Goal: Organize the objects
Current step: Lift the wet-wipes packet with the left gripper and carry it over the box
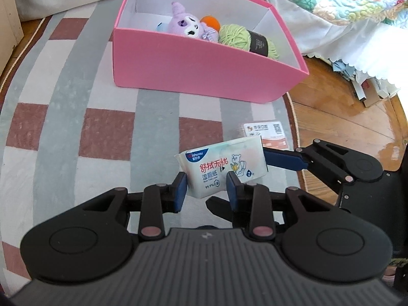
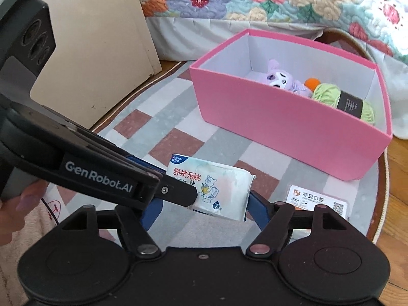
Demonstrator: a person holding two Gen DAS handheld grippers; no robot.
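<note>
In the pink cardboard box (image 1: 193, 68) we see a purple plush toy (image 1: 186, 24), an orange ball (image 1: 210, 22) and green yarn (image 1: 242, 39). Our left gripper (image 1: 206, 186) pinches the soft wet-wipe pack (image 1: 221, 165) above the checked rug (image 1: 76, 117); our right gripper (image 2: 204, 210) stands wide around its end.

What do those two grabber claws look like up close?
Both are matte black plastic. The left gripper has two round humps on its body, jointed link bars with dull pinkish metal rivets, dark blue fingertip pads, and a ribbed grey base with a tiny lightning-like mark. The right gripper matches it. In the right wrist view, white lettering on the left one reads GenRobot.AI.
</note>
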